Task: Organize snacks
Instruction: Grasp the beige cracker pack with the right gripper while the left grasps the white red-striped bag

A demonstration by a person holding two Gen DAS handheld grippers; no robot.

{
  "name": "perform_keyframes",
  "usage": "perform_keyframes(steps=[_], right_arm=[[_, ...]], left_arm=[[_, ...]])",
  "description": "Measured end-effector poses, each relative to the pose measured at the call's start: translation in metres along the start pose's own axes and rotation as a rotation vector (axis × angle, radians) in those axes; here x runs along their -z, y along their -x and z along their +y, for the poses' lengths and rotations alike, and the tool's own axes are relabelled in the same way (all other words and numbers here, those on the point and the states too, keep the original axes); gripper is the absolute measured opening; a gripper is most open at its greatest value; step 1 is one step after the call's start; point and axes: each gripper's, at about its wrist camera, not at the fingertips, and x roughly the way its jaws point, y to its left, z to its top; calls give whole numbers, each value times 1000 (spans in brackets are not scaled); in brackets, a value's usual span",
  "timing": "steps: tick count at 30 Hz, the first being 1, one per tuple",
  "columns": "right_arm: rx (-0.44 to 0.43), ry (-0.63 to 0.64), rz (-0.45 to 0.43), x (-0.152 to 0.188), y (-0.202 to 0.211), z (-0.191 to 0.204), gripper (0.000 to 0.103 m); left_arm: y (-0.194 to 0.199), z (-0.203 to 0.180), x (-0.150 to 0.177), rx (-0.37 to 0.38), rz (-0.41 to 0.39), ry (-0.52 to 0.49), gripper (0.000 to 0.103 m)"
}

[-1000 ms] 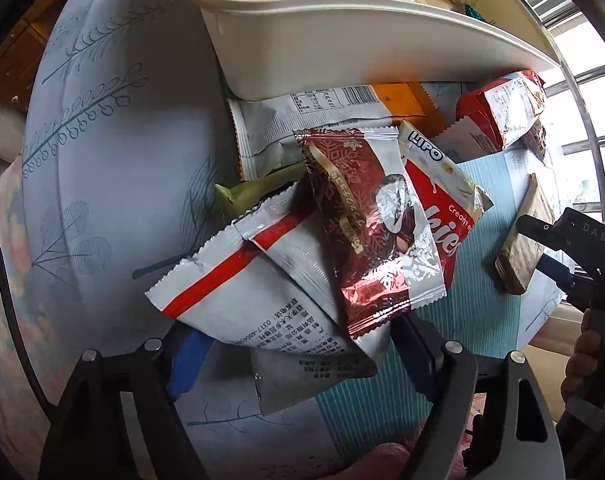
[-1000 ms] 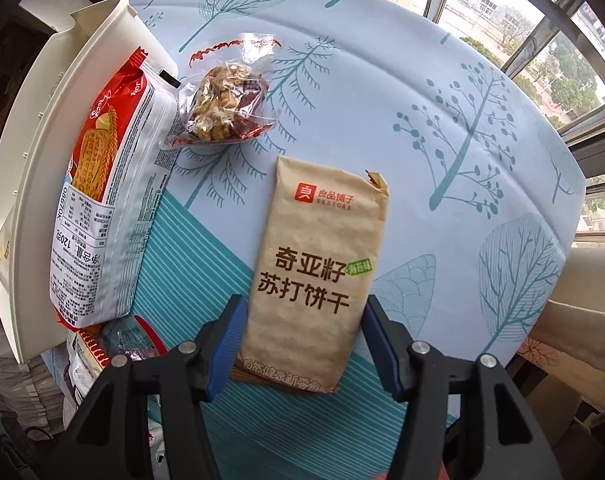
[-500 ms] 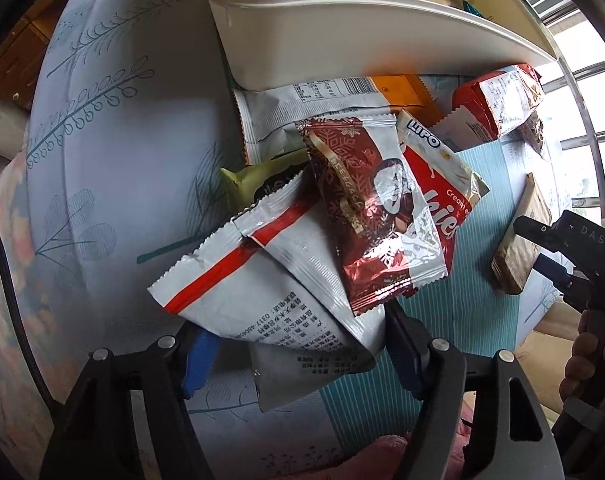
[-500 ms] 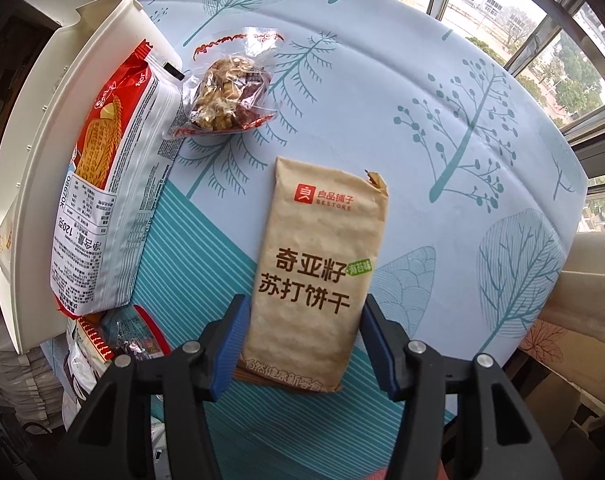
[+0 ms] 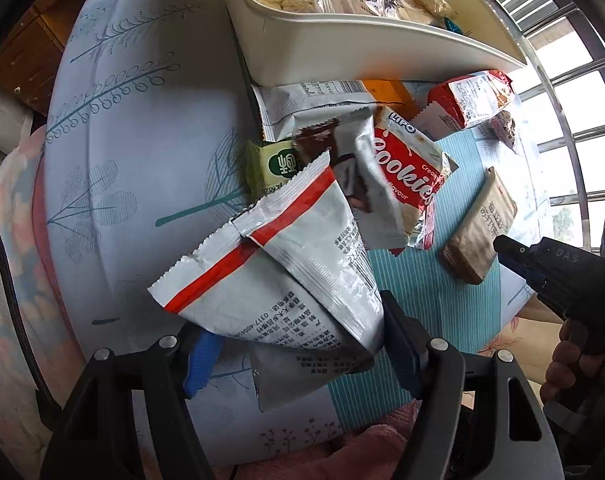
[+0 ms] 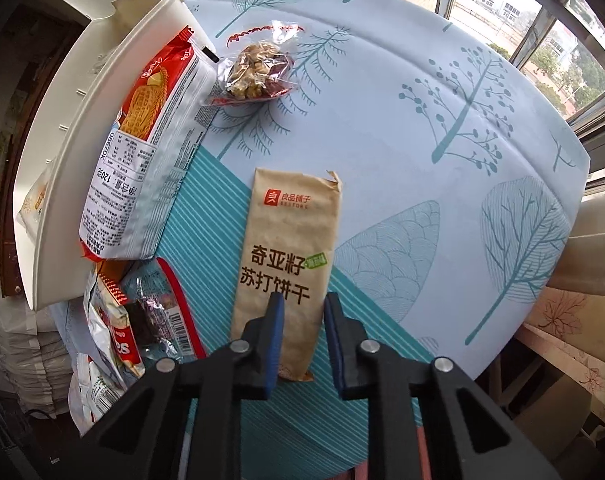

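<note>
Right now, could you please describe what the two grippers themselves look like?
Both are matte black plastic with blue finger pads and silver bolt heads. The right gripper bears faint "DAS" lettering and sits in a bare hand. A black cable runs beside the left gripper.

Daylight came through the barred windows (image 6: 550, 32) ahead of me, with trees and buildings outside. My worktop (image 6: 442, 128) wore a pale blue cloth printed with trees. Dark wooden furniture (image 5: 18, 56) stood at my left.
</note>
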Motion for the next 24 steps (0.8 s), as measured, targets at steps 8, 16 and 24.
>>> perform_keyframes(steps=[8, 16, 24], right_arm=[[-62, -13, -10, 31, 4, -13, 18], [-113, -84, 16, 11, 3, -23, 35], [-75, -76, 50, -7, -1, -11, 54]], left_arm=[[42, 11, 17, 22, -89, -4, 70], [71, 14, 32, 70, -185, -25, 70], [78, 28, 38, 83, -207, 24, 71]])
